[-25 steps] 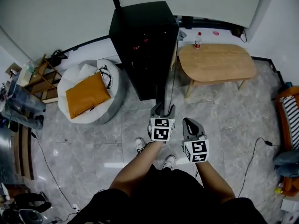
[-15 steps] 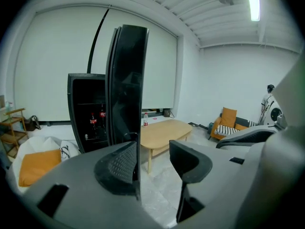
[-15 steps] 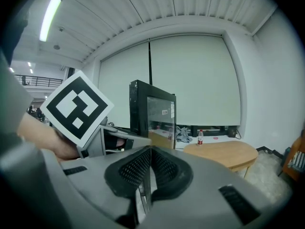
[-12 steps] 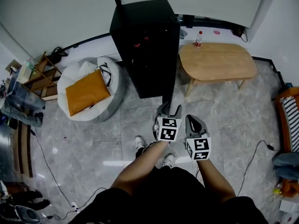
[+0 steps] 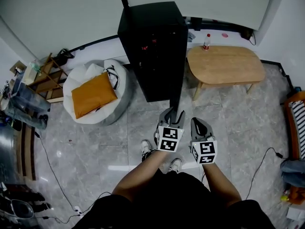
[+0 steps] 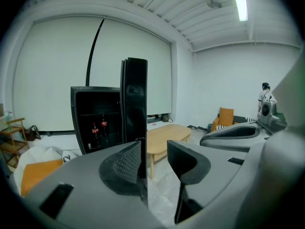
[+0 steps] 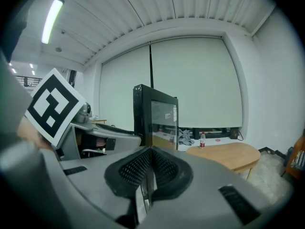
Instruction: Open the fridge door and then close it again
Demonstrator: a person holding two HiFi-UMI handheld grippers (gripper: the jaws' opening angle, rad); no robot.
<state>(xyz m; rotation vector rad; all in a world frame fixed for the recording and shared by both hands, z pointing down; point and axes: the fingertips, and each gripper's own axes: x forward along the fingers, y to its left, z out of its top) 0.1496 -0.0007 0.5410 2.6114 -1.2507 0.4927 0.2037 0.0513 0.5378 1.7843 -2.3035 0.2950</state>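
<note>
Edging nearer the right hand-held gripper [image 5: 197, 124] than a second ago, the left hand-held gripper [image 6: 153, 162] has its jaws closing around the free edge of the fridge door [image 6: 136, 104], the right jaw not touching it; the right one is shut and empty. Bare grey floor [image 5: 119, 142] lies open left of the door, with the wooden desk [image 5: 224, 63] near on its right and a white beanbag [image 5: 78, 111] left of the fridge [image 5: 152, 46]. Tall and black, the fridge stands by the wall, its door swung edge-on toward the person and two red-labelled bottles [image 6: 98, 128] on its dark shelves.
</note>
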